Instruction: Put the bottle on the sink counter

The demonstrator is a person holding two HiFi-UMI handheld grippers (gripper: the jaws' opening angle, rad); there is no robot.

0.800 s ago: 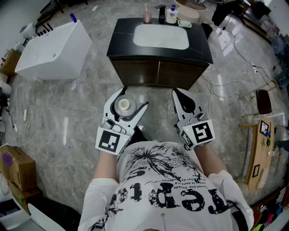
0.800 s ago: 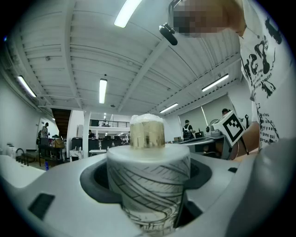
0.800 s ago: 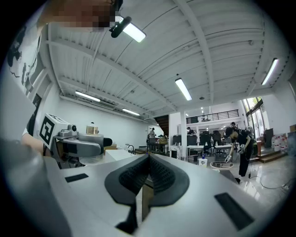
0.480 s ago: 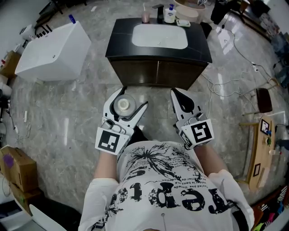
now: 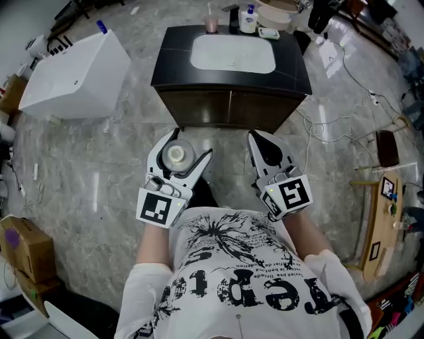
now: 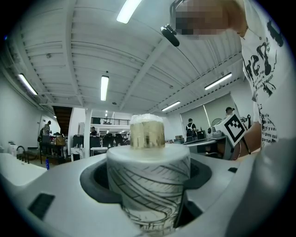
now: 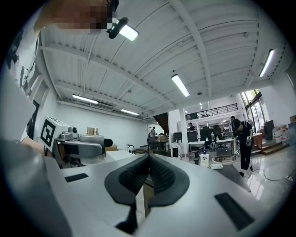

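My left tool (image 5: 187, 145) is closed on the bottle (image 5: 176, 154): its two jaws press the white body, with its dark line pattern, from either side. The bottle stands upright in the grip with its yellowish cap (image 6: 147, 133) on top. My right tool (image 5: 257, 137) has nothing in it, and its jaws are pressed together with the dark ribbed pads touching. I hold both tools in front of my chest, side by side and apart, above the grey marble floor (image 5: 99, 152). The bottle is in the air, short of the sink tabletop (image 5: 173, 61), which is the dark top of a cabinet ahead of me with a white basin (image 5: 233, 53) sunk in it. Along the far edge of that tabletop stand a pink cup (image 5: 212, 24), a white pump bottle (image 5: 249, 20) and a small dish (image 5: 269, 33). To the left of the cabinet, well apart from it, stands a white box-shaped unit (image 5: 73, 73)
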